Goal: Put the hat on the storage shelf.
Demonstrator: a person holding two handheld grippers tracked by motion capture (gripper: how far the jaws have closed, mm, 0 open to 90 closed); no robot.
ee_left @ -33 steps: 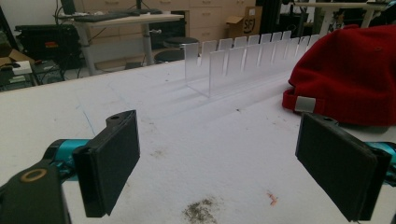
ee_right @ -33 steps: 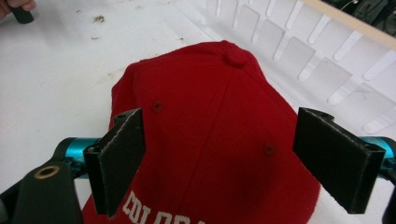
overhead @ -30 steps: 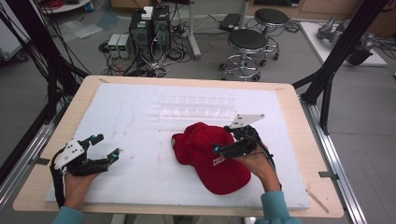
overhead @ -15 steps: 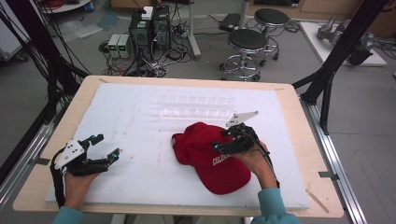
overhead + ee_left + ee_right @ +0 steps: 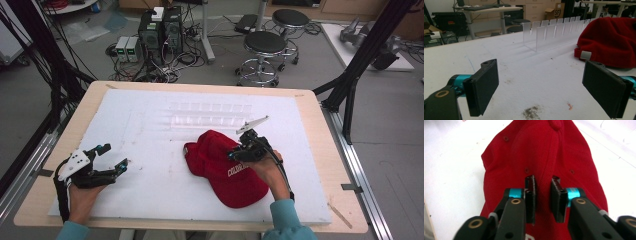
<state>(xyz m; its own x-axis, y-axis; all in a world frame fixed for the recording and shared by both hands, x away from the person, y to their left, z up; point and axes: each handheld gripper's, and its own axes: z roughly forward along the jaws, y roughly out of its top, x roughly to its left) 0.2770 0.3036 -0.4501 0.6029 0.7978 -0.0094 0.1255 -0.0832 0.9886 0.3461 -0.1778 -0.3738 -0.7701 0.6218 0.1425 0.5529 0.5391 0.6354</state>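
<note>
A: Where is the red cap point(image 5: 227, 167) right now?

B: It lies on the white tabletop point(image 5: 150, 125), right of the middle, with its brim towards the person and its crown towards the far edge. Its long axis runs from near right to far left. A clear plastic rack point(image 5: 210, 114) stands just beyond it.

A: And the right gripper point(image 5: 239, 152)?

B: It sits on top of the cap, near where crown meets brim. In the right gripper view its fingers point(image 5: 530, 195) have just been closing and now pinch a raised fold of red fabric along the crown's centre seam (the cloth bulges up between the pads). So that hand grasps the cap itself.

A: What about the left gripper point(image 5: 114, 156)?

B: It rests well apart from the cap, near the left of the tabletop, fingers point(image 5: 482, 86) spread wide with nothing between them. From there the cap lies ahead and to the right.

A: Which hand leads the next move?

B: The right, I'd judge; it already has the cap.
</note>
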